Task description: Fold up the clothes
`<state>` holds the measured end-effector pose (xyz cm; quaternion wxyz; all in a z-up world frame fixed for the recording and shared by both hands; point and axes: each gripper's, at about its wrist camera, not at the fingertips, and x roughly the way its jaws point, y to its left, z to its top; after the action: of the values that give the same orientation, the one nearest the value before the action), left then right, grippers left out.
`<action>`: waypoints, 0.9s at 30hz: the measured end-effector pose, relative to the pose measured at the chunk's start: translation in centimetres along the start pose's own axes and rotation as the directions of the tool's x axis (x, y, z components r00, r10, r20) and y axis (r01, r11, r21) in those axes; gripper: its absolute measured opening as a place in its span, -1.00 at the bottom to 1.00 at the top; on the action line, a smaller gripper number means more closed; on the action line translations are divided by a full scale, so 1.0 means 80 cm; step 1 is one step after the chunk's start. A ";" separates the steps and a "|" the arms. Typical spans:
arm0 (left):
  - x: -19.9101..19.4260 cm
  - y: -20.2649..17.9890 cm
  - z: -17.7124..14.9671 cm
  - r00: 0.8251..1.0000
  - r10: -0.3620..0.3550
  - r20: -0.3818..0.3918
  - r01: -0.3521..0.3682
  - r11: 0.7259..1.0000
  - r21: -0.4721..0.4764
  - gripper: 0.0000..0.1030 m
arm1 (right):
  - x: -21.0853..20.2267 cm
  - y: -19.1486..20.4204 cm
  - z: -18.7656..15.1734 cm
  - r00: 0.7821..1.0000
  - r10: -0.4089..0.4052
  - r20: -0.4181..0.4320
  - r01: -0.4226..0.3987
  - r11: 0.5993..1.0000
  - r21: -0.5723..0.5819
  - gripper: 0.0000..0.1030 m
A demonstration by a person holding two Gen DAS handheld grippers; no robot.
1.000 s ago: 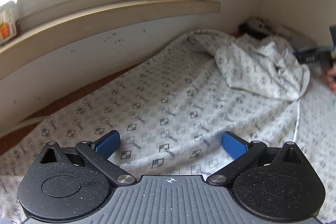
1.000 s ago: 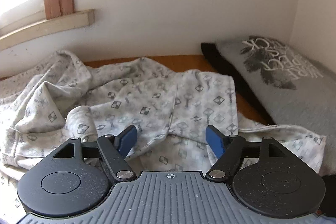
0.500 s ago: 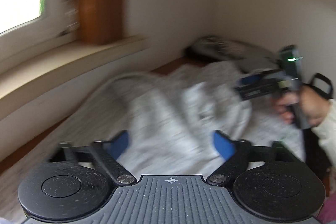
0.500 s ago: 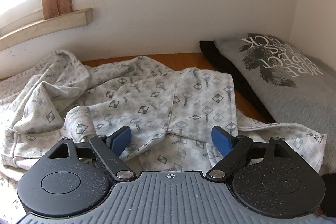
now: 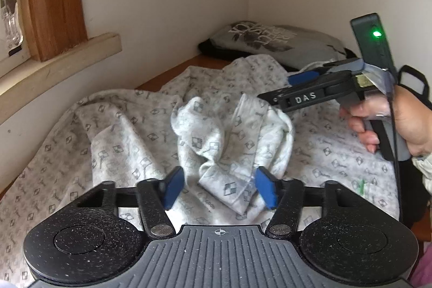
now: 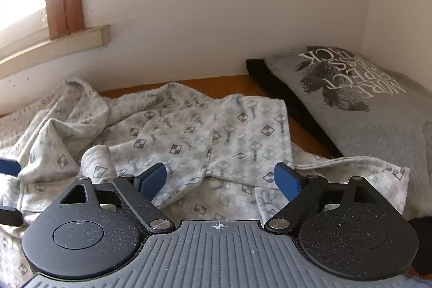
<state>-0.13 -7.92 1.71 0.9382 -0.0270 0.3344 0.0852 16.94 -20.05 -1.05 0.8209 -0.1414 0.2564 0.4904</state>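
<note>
A white garment with a grey check print (image 5: 129, 142) lies crumpled over the wooden surface. One bunched-up fold of it (image 5: 229, 174) stands between the blue pads of my left gripper (image 5: 219, 189). Those jaws are closing; the right pad touches the cloth and the left pad still shows a gap. My right gripper (image 6: 220, 180) hovers over the garment's flat part (image 6: 216, 131). Its jaws are opening and nothing is pinched between them. In the left wrist view the right gripper (image 5: 280, 91) is held by a hand (image 5: 399, 123) just beyond the fold.
A folded grey T-shirt with dark lettering (image 6: 364, 109) lies on a black garment (image 6: 291, 104) in the far right corner. White walls close the back and right. A window sill (image 5: 67, 58) juts out at the left. Bare wood (image 6: 216, 82) shows along the back wall.
My left gripper has swung right, from the flat cloth under the window to the bunched fold, and its jaws have narrowed around it. The right gripper stayed put while its jaws widened.
</note>
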 end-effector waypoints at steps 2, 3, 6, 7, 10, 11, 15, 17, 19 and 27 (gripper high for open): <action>-0.005 -0.002 -0.001 1.000 0.003 0.012 -0.003 1.000 0.015 -0.82 | 0.000 -0.002 0.000 1.000 0.001 -0.001 -0.001 1.000 0.008 0.67; -0.009 -0.003 -0.001 1.000 0.017 0.025 -0.017 1.000 0.026 -0.88 | 0.001 -0.001 0.000 1.000 -0.001 -0.002 0.001 1.000 0.007 0.67; -0.036 0.006 0.002 0.998 0.016 0.068 -0.018 1.000 0.022 -0.89 | 0.002 -0.001 0.000 1.000 -0.007 -0.006 0.007 1.000 0.004 0.67; -0.049 0.012 0.003 0.996 0.025 0.088 -0.027 0.999 0.020 -0.90 | 0.002 0.000 0.000 1.000 -0.009 -0.008 0.009 1.000 0.003 0.67; -0.097 0.039 0.009 0.986 0.062 0.152 -0.061 0.998 -0.013 -0.90 | 0.003 0.000 0.000 1.000 -0.012 -0.009 0.012 1.000 0.005 0.67; -0.116 0.050 0.010 0.982 0.077 0.172 -0.073 0.997 -0.029 -0.90 | 0.003 0.000 0.000 1.000 -0.013 -0.008 0.013 1.000 0.005 0.67; -0.192 0.099 0.006 0.954 0.169 0.247 -0.150 0.984 -0.094 -0.90 | 0.004 0.001 0.000 1.000 -0.020 -0.013 0.020 1.000 -0.001 0.67; -0.230 0.126 -0.003 0.936 0.223 0.271 -0.193 0.972 -0.132 -0.90 | 0.005 0.002 0.000 1.000 -0.023 -0.016 0.023 1.000 -0.007 0.67; -0.259 0.149 -0.012 0.919 0.278 0.279 -0.237 0.956 -0.173 -0.90 | 0.005 0.003 0.000 1.000 -0.025 -0.018 0.025 1.000 -0.012 0.68; -0.273 0.213 -0.069 0.889 0.439 0.130 -0.398 0.881 -0.254 -0.87 | 0.007 0.008 -0.001 0.999 -0.040 -0.026 0.039 0.999 -0.036 0.69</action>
<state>-23.24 5.18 11.36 0.9152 -0.0498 0.2326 0.3253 16.58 -19.37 -1.38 0.8241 -0.1675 0.2558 0.4768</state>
